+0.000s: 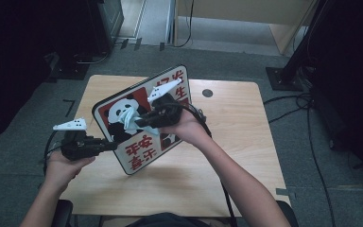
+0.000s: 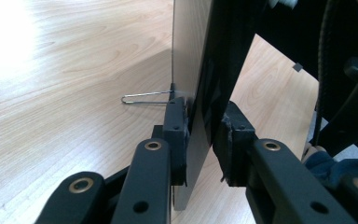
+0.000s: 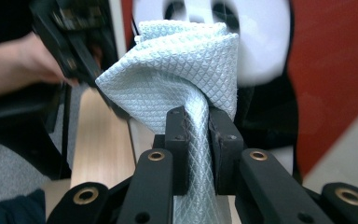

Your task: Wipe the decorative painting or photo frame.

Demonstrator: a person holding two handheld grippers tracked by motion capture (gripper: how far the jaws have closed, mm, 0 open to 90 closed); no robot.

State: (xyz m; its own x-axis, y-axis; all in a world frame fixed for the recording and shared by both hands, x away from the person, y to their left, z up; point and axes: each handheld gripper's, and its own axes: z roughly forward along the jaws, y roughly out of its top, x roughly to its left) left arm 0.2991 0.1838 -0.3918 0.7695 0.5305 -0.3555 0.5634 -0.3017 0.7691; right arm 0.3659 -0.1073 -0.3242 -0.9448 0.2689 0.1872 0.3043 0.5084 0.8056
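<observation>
- The left gripper (image 1: 108, 146) clamps the lower left edge of a panda sign board (image 1: 123, 118), holding it tilted up off the wooden table (image 1: 236, 142); the person's left hand (image 1: 64, 165) grips the tool from below.
- In the left gripper view the board's edge (image 2: 193, 70) stands between the two black jaws, with one pad flat against its pale back and the other against its dark printed face, so the jaws are set narrow around the board.
- Just beyond the left gripper's tip, a thin wire loop (image 2: 142, 97) sticks out sideways from the board's back, above the tabletop.
- The right gripper (image 1: 137, 121) has its jaws pinched tight on a pale blue waffle-weave cloth (image 1: 131, 118), with the right hand (image 1: 189, 127) behind it.
- In the right gripper view the cloth (image 3: 177, 70) bunches out ahead of the jaw tips and presses against the white panda face (image 3: 261, 37) on the board; red background (image 3: 335, 70) lies to the right of the tool.
- The cloth therefore sits at the right gripper's tip, on the front of the board, near its middle.
- The left gripper (image 3: 70, 42) and its hand show further off, to the upper left of the right tool, at the board's edge.
- Red characters (image 1: 142, 152) run along the board's near edge, between the two grippers.
</observation>
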